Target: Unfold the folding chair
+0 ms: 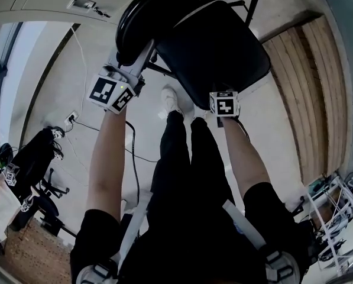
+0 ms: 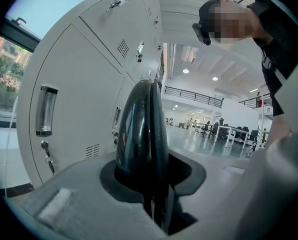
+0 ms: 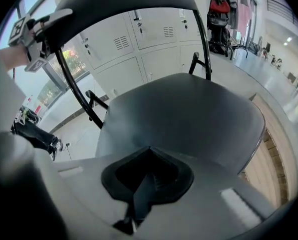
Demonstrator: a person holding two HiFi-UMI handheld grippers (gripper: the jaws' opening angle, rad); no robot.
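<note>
Chair at 12 o'clock was found nearly open, backrest clamped by left gripper, right gripper clenched empty at seat edge; seat judged still to be pressed flat.

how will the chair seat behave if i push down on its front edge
The seat looks like a rigid padded panel, so it should probably swing as one piece rather than flex. The thin tube frame suggests a fairly light chair that may tip or slide on the smooth floor unless the backrest is steadied.
</note>
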